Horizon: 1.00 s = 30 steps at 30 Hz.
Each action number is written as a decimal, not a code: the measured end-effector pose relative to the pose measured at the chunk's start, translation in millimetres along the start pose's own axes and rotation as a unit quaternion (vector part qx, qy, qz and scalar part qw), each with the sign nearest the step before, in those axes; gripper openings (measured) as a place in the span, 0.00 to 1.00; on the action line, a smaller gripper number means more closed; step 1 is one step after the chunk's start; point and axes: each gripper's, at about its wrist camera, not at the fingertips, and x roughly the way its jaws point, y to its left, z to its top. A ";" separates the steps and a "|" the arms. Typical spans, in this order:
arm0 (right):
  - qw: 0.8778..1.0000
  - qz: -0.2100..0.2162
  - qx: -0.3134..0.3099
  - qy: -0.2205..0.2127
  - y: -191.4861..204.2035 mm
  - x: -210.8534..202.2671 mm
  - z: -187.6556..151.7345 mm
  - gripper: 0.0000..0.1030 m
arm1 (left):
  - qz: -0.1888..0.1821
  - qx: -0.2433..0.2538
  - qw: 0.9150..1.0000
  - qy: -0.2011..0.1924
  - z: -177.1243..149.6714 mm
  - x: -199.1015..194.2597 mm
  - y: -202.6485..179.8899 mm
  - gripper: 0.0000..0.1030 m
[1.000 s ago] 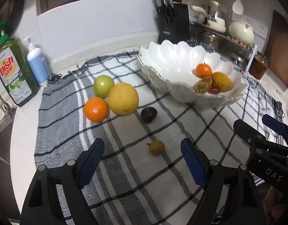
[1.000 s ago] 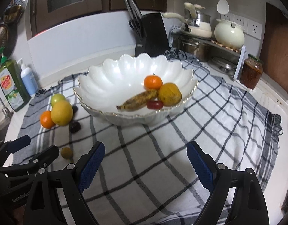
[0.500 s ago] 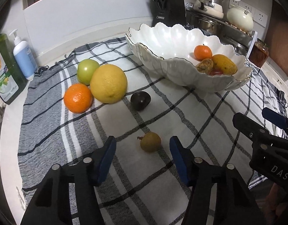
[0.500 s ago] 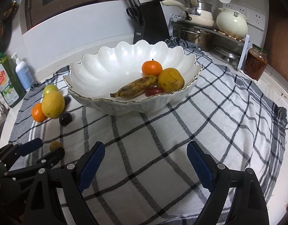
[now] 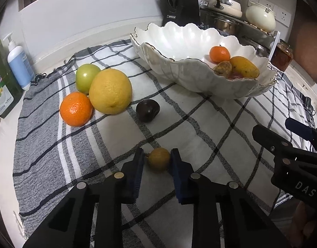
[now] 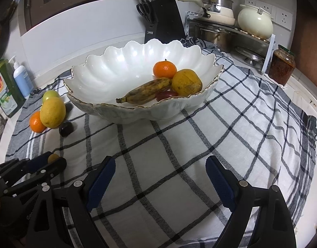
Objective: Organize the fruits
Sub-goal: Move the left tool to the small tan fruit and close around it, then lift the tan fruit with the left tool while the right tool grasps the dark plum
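Observation:
A small brown fruit (image 5: 158, 158) lies on the checked cloth (image 5: 199, 128), and my left gripper (image 5: 157, 152) is shut on it, a blue pad pressing each side. Behind it sit a dark plum (image 5: 147, 110), a large yellow citrus (image 5: 110, 91), an orange (image 5: 76, 108) and a green apple (image 5: 87, 78). The white scalloped bowl (image 6: 137, 111) holds a tangerine (image 6: 164, 69), a spotted banana (image 6: 146, 93), a yellow-orange fruit (image 6: 186, 81) and a red fruit (image 6: 165, 94). My right gripper (image 6: 160, 165) hovers open over bare cloth in front of the bowl, holding nothing.
A green dish-soap bottle (image 5: 1, 88) and a blue pump bottle (image 5: 19, 66) stand at the counter's left edge. Behind the bowl are a black knife block (image 6: 162, 18), a rack with pots (image 6: 220, 31) and a jar (image 6: 281, 66).
The left gripper came down and forward over the small brown fruit and its jaws closed from wide open onto it. The right gripper dipped slightly and stayed open.

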 end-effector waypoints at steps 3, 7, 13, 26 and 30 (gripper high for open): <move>1.000 -0.001 0.000 -0.001 -0.3 -0.4 -0.2 0.87 | -0.004 0.000 1.000 0.000 -0.6 -1.1 0.4 0.26; 1.000 0.000 -0.002 -0.003 1.7 -2.7 0.3 0.87 | -0.007 -0.003 1.000 -0.003 -1.3 -6.4 3.2 0.26; 1.000 0.001 -0.010 -0.007 11.4 -7.2 1.8 0.87 | -0.004 -0.012 1.000 -0.016 -1.7 -19.7 14.5 0.26; 0.997 0.050 -0.057 -0.008 68.5 -1.7 12.1 0.87 | 0.027 -0.062 0.997 -0.032 -4.2 -36.8 68.6 0.26; 0.995 0.064 -0.072 -0.001 86.7 8.5 16.8 0.87 | 0.037 -0.079 0.996 -0.035 -2.8 -38.1 87.9 0.26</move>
